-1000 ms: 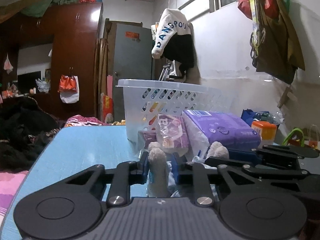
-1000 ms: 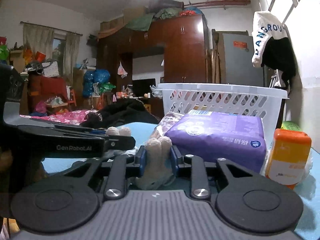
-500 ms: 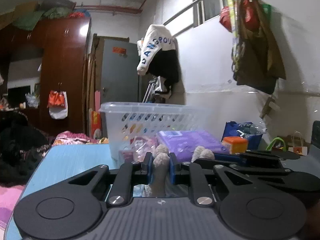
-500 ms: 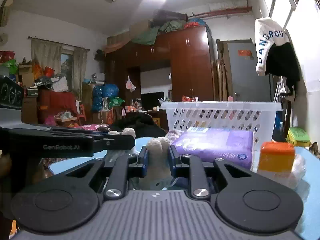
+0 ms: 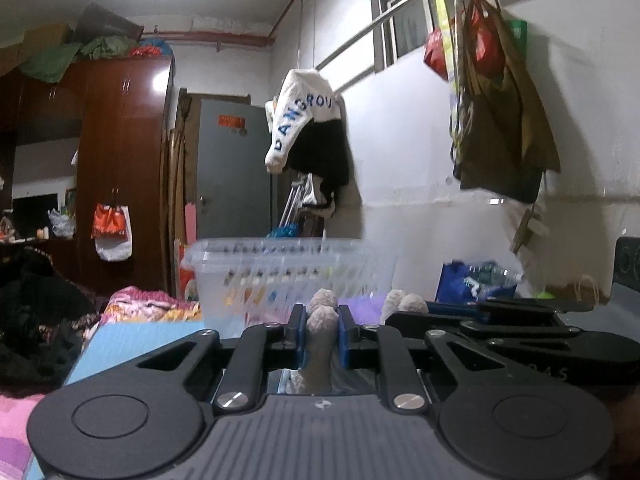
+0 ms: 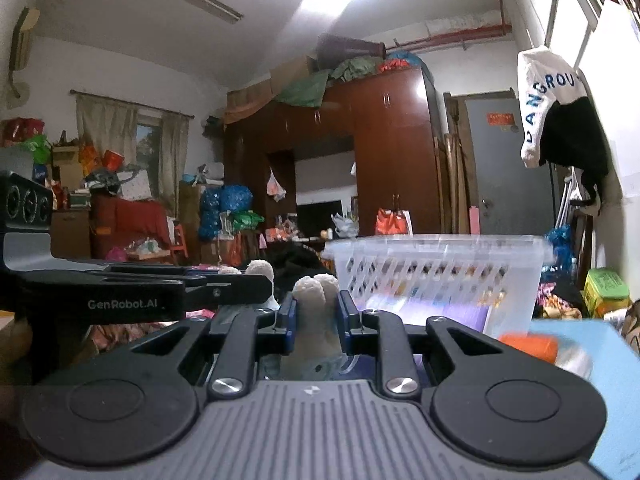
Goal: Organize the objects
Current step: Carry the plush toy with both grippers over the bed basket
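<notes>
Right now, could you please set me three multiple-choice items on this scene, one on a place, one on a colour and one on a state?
1. Where is the basket relative to the right gripper?
A. ahead and to its right
B. behind it
C. beneath it

2. What colour is the pack in front of the basket?
A. green
B. purple
C. red

3. What state is the left gripper in?
A. wide open, holding nothing
B. out of view
C. shut on a fuzzy cloth

Answers: 1 A, the basket stands beyond the gripper, to the right. 2 B, the pack shows purple. 3 C, the cloth sits pinched between the blue pads.
</notes>
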Action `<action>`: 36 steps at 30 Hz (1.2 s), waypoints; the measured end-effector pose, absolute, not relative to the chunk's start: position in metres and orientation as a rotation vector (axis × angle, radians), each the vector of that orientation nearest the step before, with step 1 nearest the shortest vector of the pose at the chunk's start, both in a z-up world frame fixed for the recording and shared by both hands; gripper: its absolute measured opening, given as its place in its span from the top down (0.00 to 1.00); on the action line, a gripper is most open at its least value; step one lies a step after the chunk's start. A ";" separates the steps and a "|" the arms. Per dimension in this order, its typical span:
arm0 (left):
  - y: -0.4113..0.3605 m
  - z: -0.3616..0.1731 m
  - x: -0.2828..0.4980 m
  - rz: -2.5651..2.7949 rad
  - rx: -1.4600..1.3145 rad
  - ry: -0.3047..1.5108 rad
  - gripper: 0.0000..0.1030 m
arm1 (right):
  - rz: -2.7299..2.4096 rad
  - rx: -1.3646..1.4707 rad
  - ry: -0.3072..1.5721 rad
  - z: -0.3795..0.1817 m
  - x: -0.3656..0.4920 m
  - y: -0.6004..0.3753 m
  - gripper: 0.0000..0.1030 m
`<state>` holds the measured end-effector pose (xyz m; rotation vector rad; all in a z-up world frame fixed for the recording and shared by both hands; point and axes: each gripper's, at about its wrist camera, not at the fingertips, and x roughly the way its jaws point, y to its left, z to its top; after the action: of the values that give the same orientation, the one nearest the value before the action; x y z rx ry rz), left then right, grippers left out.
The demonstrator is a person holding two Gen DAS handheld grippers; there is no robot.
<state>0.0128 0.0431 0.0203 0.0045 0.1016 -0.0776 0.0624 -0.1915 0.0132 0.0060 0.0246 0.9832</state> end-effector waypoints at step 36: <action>0.026 0.082 0.311 -0.017 -0.087 0.430 0.83 | 0.708 -0.189 0.274 0.069 0.286 -0.143 0.85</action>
<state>0.3114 0.0257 0.0820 -0.0873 0.4296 -0.0174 0.2863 -0.1427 0.0695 -0.1886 0.2736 0.7082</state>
